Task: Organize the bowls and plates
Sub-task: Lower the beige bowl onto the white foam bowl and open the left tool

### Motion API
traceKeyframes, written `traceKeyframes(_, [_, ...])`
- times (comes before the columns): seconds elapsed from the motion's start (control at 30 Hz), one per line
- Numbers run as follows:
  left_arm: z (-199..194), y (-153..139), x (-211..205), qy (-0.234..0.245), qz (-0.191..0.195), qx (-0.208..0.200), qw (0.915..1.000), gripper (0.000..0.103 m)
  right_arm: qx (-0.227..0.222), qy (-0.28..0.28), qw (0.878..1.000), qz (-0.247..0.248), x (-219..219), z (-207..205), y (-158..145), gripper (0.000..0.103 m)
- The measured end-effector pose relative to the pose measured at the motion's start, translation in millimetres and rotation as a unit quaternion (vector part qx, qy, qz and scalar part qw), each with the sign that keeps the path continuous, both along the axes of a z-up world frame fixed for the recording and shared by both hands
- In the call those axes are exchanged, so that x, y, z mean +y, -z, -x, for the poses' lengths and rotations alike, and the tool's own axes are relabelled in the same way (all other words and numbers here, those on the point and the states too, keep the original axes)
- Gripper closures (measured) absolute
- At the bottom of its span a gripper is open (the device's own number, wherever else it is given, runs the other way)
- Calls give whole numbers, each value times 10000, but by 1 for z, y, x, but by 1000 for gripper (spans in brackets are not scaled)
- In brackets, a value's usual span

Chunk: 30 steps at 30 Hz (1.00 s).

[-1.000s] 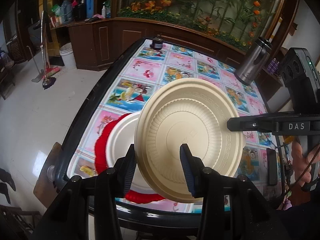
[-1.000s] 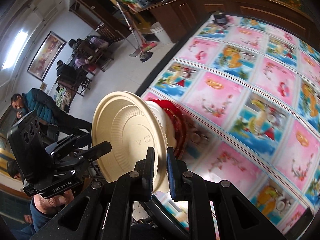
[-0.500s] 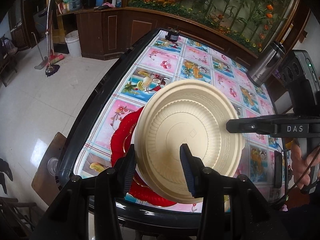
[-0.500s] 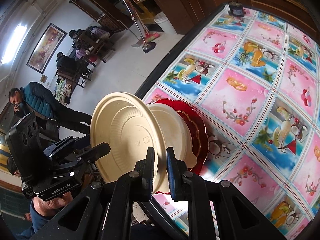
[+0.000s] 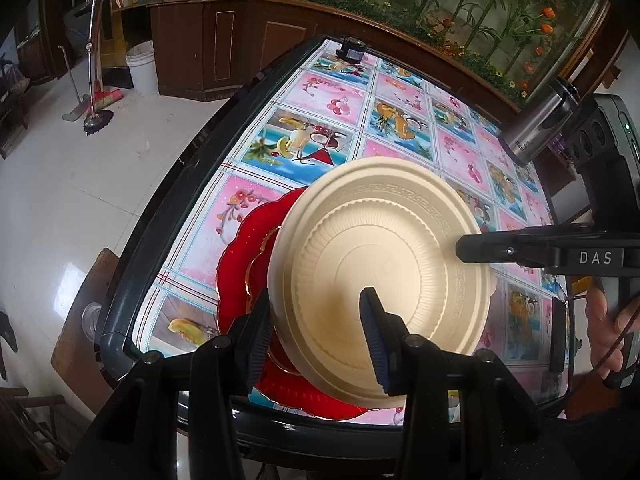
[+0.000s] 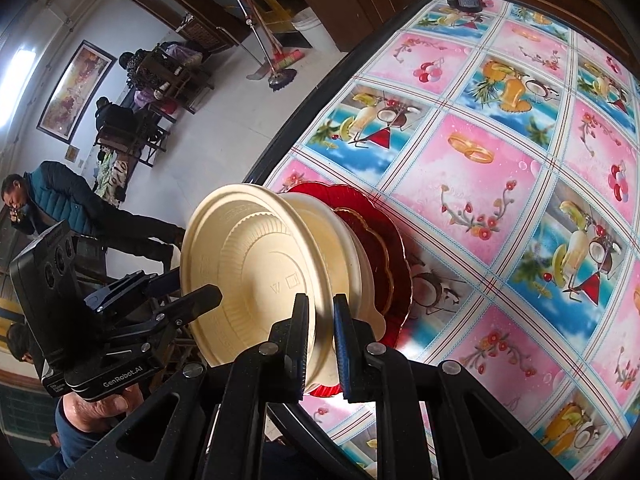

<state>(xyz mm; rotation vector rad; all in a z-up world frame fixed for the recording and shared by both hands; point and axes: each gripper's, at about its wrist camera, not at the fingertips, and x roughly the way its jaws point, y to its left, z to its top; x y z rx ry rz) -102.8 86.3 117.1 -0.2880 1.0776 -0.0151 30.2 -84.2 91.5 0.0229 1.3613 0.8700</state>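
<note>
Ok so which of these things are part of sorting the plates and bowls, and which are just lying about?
Part of the job:
- cream bowl, bottom up, held by left gripper and right gripper
- white plate beneath it
- red plates on the table

Just lying about:
- steel flask
- small black object at the far table edge
- broom on the floor

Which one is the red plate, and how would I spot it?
Find the table with the pink and blue fruit-picture cloth, then its near corner. The red plate lies there under the cream dishes. It is the only glossy red piece, with a scalloped rim and a gold line inside.
</note>
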Motion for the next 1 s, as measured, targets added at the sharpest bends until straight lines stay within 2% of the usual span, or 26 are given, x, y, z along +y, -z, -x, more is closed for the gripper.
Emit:
traceKeyframes(0.27, [-2, 3, 1, -58, 8, 19, 10000, 62, 0, 11, 10000, 52, 3, -2, 5, 87])
traceKeyframes(0.53, [-2, 5, 0, -99, 36, 66, 9999, 57, -94, -67, 9999, 87, 5, -1, 5, 86])
traceKeyframes(0.63, [-2, 5, -1, -108, 19, 68, 9999, 50, -134, -73, 9998, 94, 4, -2, 4, 81])
traceKeyframes(0.77, [0, 6, -1, -159, -9, 64, 9999, 49, -180, -108, 9997, 77, 2, -2, 2, 72])
traceKeyframes(0.87, [4, 1, 0, -238, -34, -17, 9997, 48, -333, -78, 9994, 79, -1, -2, -2, 71])
traceKeyframes(0.9, [5, -2, 0, -272, -97, -55, 9996, 48, -418, -56, 9991, 70, -3, -2, -6, 71])
traceKeyframes(0.97, [11, -15, -6, -344, -458, -306, 9979, 47, -575, -2, 9983, 41, -9, -1, -14, 71])
traceKeyframes(1.0, [15, -24, -9, -424, -623, -497, 9959, 40, -689, 23, 9976, 1, -12, 1, -19, 71])
